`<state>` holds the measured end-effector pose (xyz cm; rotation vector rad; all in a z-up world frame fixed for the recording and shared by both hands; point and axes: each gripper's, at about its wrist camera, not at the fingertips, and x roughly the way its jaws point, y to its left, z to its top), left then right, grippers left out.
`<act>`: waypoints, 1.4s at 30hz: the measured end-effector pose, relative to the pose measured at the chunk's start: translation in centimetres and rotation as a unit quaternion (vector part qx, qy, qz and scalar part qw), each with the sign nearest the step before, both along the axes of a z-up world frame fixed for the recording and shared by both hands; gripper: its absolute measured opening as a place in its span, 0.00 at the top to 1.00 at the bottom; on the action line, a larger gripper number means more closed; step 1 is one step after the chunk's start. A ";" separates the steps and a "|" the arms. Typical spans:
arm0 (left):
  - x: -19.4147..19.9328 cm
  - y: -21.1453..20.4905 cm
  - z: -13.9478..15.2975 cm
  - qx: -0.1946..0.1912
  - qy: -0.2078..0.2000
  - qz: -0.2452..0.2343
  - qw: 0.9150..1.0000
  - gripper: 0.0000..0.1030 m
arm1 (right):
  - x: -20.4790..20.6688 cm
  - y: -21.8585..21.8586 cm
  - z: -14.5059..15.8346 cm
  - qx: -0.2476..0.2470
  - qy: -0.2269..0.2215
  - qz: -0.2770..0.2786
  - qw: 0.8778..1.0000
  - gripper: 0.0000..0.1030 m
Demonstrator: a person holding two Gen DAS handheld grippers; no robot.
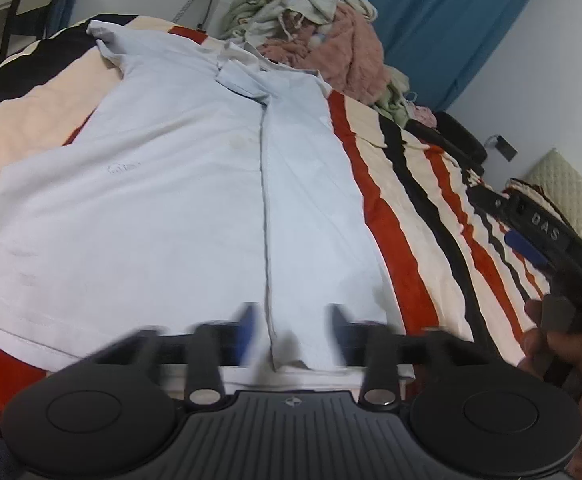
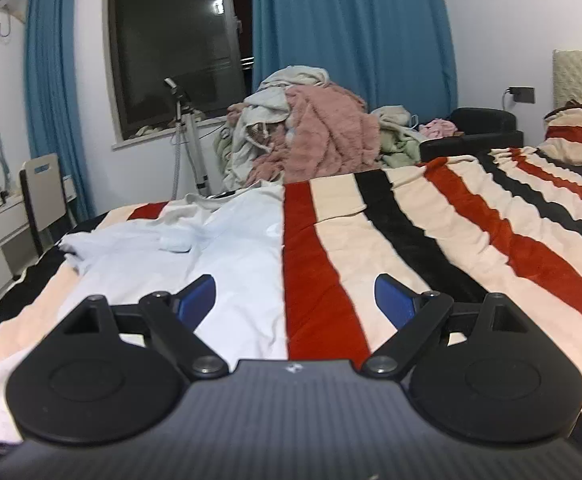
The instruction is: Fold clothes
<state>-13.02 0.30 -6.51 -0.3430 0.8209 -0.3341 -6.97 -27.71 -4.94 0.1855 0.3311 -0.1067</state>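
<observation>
A pale blue polo shirt (image 1: 151,184) lies flat on the striped bed, collar at the far end, its right side folded inward along a long straight edge. My left gripper (image 1: 293,332) is open and blurred, its blue fingers either side of that folded edge at the shirt's near hem. My right gripper (image 2: 295,300) is open and empty, hovering low over the shirt's right edge (image 2: 247,264) and a red stripe. The right gripper also shows in the left wrist view (image 1: 531,236), held in a hand off to the shirt's right.
The bed has a red, black and cream striped blanket (image 2: 471,232). A heap of unfolded clothes (image 2: 311,132) sits at the far edge of the bed. A matching pillow (image 2: 579,136) lies far right. A desk and chair (image 2: 39,196) stand left of the bed.
</observation>
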 end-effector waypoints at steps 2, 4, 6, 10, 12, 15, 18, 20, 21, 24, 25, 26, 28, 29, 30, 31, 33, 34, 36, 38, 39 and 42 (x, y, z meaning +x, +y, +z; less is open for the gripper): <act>0.5 -0.1 -0.4 -0.001 -0.003 0.006 1.000 0.33 | 0.0 0.2 -0.1 0.002 0.003 0.004 1.000 0.15; 1.3 -0.2 -0.9 -0.003 0.005 0.011 1.000 0.34 | 0.1 0.2 -0.2 0.006 0.006 0.007 1.000 0.15; 2.2 -1.2 -1.8 -0.012 0.020 0.009 1.000 0.40 | 0.1 0.3 -0.2 0.009 0.008 0.010 1.000 0.15; 3.0 -2.7 -3.3 -0.003 0.034 -0.015 0.999 0.73 | 0.1 0.3 -0.4 0.015 0.013 0.016 1.000 0.15; 2.8 -3.3 -3.6 0.011 0.032 -0.024 0.999 0.99 | 0.2 0.4 -0.4 0.018 0.015 0.019 1.000 0.15; 1.4 -3.9 -3.0 0.057 -0.010 -0.022 0.998 0.99 | 0.1 0.5 -0.4 0.018 0.015 0.022 0.999 0.15; -0.2 -4.2 -2.9 0.092 -0.020 -0.022 0.995 0.99 | 0.0 0.6 -0.4 0.017 0.017 0.027 0.999 0.15; -0.7 -4.4 -2.6 0.097 -0.031 -0.023 0.995 0.98 | -0.1 0.6 -0.4 0.018 0.017 0.029 0.999 0.15; -0.8 -4.5 -2.3 0.095 -0.038 -0.022 0.994 0.95 | -0.1 0.7 -0.4 0.019 0.017 0.030 0.999 0.15; -1.4 -4.4 -1.1 0.093 -0.057 -0.020 0.994 0.59 | -0.2 0.7 -0.3 0.021 0.013 0.035 0.999 0.15; -1.6 -4.2 -0.7 0.094 -0.066 -0.016 0.993 0.48 | -0.2 0.7 -0.3 0.020 0.011 0.036 0.999 0.15; -1.8 -4.0 -0.3 0.096 -0.076 -0.011 0.992 0.45 | -0.3 0.8 -0.3 0.020 0.009 0.036 0.999 0.15; -2.0 -3.7 0.5 0.105 -0.092 -0.005 0.990 0.25 | -0.5 0.8 -0.2 0.023 0.004 0.039 0.999 0.15; -1.8 -3.7 1.0 0.113 -0.098 -0.001 0.989 0.18 | -0.6 0.8 -0.1 0.025 0.000 0.043 0.999 0.15; -1.6 -3.7 1.6 0.121 -0.107 0.005 0.987 0.14 | -0.6 0.9 0.0 0.025 -0.005 0.046 0.999 0.15; -1.6 -3.6 2.2 0.129 -0.119 0.010 0.984 0.12 | -0.7 1.1 0.1 0.023 -0.010 0.049 0.999 0.15; -1.1 -3.7 3.5 0.143 -0.137 0.009 0.980 0.06 | -0.9 1.3 0.2 0.021 -0.018 0.054 0.998 0.15; -0.8 -3.7 4.1 0.150 -0.146 0.009 0.978 0.01 | -1.0 1.2 0.2 0.023 -0.022 0.056 0.998 0.15; -0.2 -3.9 5.3 0.160 -0.162 0.005 0.974 0.01 | -1.1 1.2 0.3 0.026 -0.028 0.060 0.997 0.15; 0.9 -4.0 6.4 0.169 -0.179 0.000 0.969 0.01 | -1.1 1.3 0.3 0.027 -0.031 0.061 0.997 0.15; 1.5 -4.0 6.9 0.173 -0.187 -0.002 0.967 0.01 | -1.1 1.3 0.2 0.028 -0.031 0.061 0.997 0.15; 2.7 -3.8 7.5 0.182 -0.212 0.003 0.960 0.01 | -0.9 1.5 0.2 0.030 -0.029 0.062 0.997 0.15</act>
